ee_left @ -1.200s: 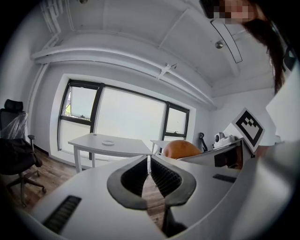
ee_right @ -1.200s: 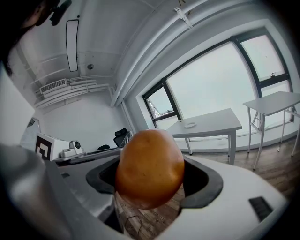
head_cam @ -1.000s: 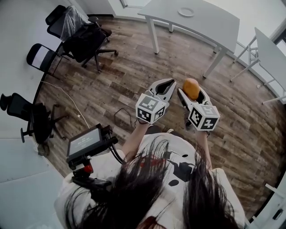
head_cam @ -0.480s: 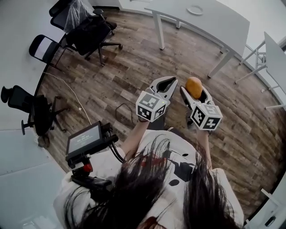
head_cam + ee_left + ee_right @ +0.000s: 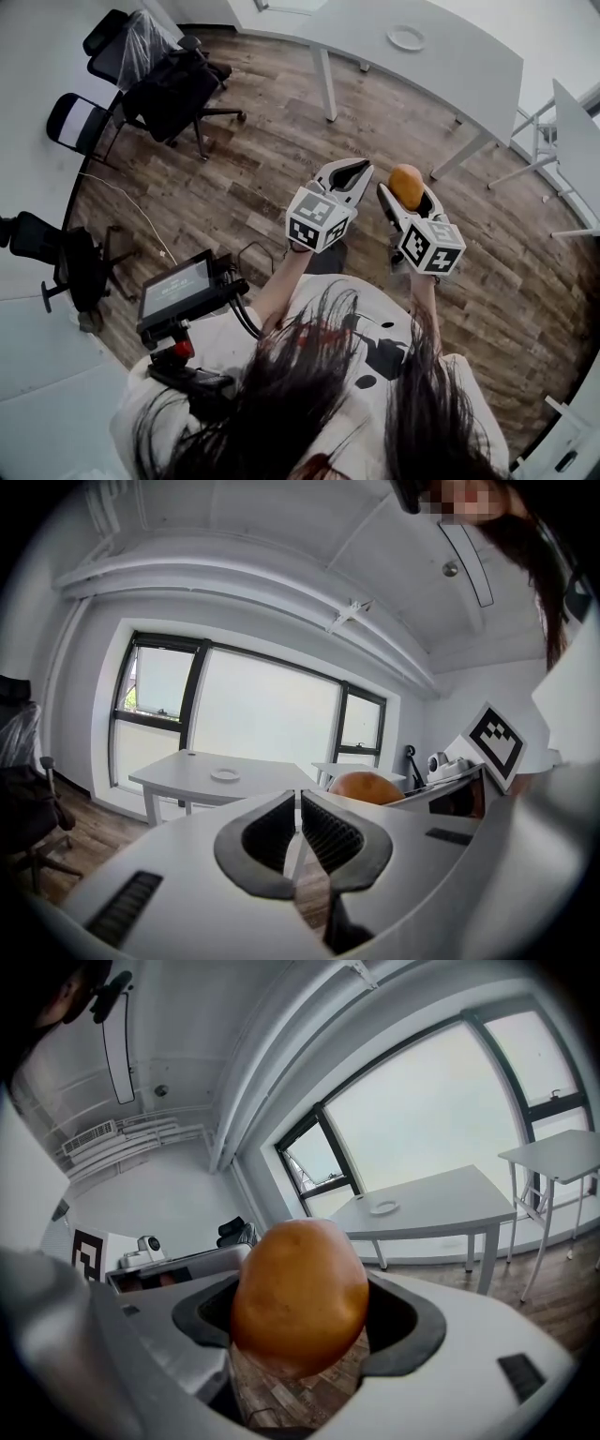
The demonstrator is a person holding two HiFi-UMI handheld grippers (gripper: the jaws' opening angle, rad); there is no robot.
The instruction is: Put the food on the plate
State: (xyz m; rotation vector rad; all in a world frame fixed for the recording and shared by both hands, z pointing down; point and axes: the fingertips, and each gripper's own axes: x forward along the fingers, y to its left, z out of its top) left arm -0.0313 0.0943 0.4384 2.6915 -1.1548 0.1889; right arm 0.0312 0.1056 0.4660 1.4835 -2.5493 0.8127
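Note:
A smooth orange-brown potato-like food item (image 5: 406, 186) (image 5: 300, 1296) is clamped in my right gripper (image 5: 409, 187) (image 5: 302, 1309), held in the air above the wooden floor. It also shows past the left gripper as an orange dome (image 5: 367, 787). My left gripper (image 5: 354, 171) (image 5: 299, 819) is held beside it, jaws nearly together with nothing between them. A small white plate (image 5: 406, 38) (image 5: 225, 774) (image 5: 382, 1207) lies on the white table (image 5: 450, 56) well ahead of both grippers.
Black office chairs (image 5: 159, 84) stand at the far left, with another chair (image 5: 66, 262) nearer. A second white table (image 5: 577, 122) is at the right. A monitor rig (image 5: 178, 295) hangs at the person's left side. A cable (image 5: 141, 216) trails on the floor.
The view has shifted slightly; the table and plate sit a little lower and nearer in the head view. Both grippers keep their pose, with the food still held in the right one.

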